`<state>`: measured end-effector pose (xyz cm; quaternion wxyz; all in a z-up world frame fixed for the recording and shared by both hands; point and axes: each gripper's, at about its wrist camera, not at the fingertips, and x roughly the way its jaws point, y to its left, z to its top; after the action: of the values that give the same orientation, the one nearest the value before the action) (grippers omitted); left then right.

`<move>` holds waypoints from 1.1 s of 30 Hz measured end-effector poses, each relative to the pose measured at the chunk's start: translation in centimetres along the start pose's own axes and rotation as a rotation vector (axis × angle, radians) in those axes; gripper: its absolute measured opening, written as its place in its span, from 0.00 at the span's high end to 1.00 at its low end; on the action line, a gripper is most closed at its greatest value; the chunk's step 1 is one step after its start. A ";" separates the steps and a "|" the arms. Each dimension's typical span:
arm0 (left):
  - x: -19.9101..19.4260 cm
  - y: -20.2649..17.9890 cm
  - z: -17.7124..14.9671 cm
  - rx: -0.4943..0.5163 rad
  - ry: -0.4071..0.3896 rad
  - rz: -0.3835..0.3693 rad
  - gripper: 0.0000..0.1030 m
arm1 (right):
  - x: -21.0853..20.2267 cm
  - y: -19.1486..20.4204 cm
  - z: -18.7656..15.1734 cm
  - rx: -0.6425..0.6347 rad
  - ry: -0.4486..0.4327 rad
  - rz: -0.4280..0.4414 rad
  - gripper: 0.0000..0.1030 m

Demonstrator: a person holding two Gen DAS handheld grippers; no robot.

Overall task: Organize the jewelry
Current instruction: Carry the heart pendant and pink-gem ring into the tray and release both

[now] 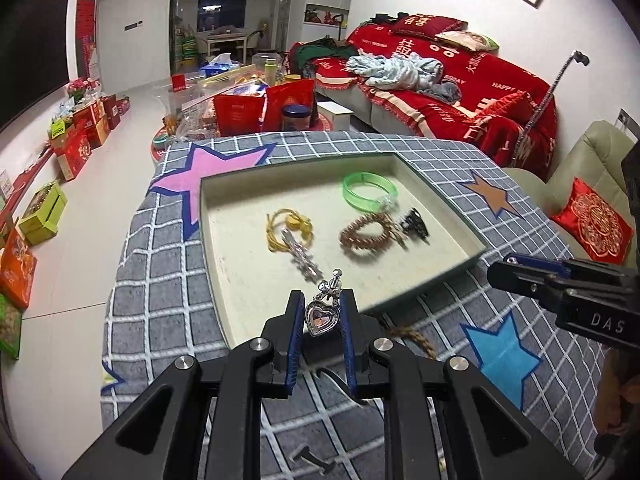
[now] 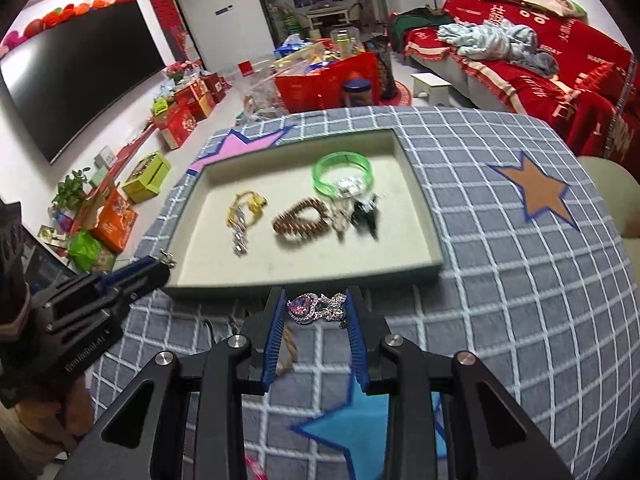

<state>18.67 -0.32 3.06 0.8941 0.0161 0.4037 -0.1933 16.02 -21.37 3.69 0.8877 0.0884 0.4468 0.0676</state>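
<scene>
My left gripper [image 1: 320, 316] has its jaws pinching a heart pendant [image 1: 319, 317] over the tray [image 1: 440, 200] edge; my right gripper [image 2: 317, 312] pinches a purple brooch [image 2: 316, 309] just short of it. Five pieces already in tray, braided cord [image 1: 416, 340] left on bench.

- Even, fairly bright indoor light from above; shadows are soft and faint.
- Strong fisheye bending, with dark corners in both views.
- Slight motion blur on the tray [image 2: 420, 216] edge and its contents.
</scene>
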 end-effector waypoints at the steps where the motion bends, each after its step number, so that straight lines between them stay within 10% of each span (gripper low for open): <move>1: 0.3 0.3 0.3 -0.004 0.000 0.006 0.66 | 0.3 0.2 0.3 -0.003 0.002 0.004 0.68; 33: 10.1 1.5 2.7 0.015 0.173 0.077 0.66 | 11.8 -0.3 4.6 0.021 0.174 -0.004 0.68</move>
<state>27.21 -2.78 -2.66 0.8624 0.0550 0.4772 -0.1595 26.72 -19.80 -2.93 0.8447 0.0908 0.5231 0.0683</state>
